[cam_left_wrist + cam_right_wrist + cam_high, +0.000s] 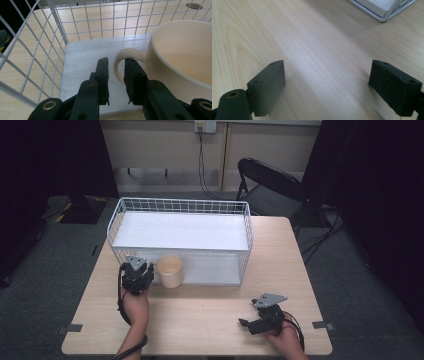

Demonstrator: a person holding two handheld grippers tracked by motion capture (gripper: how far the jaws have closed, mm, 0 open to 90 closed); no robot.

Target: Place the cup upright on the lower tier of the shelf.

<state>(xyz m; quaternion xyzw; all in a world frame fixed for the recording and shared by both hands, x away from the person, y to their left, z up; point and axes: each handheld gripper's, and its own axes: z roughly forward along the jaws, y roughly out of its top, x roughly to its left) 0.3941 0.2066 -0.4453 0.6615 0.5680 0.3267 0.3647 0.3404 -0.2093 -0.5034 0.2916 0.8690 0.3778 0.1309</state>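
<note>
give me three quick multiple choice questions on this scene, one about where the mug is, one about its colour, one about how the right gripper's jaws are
1. Where is the mug?
A. on the rack's top shelf
B. at the lower level of the wire rack, by its front left
C. on the folding chair

2. What colour is the mug?
A. cream
B. blue
C. black

3. How does the right gripper stand?
A. shut on the mug
B. shut on nothing
C. open over the bare table

Answers:
1 B, the high view shows it under the top shelf beside the left gripper.
2 A, the left gripper view shows a pale cream body and handle.
3 C, the right gripper view shows its jaws wide apart with wood between them.
</note>
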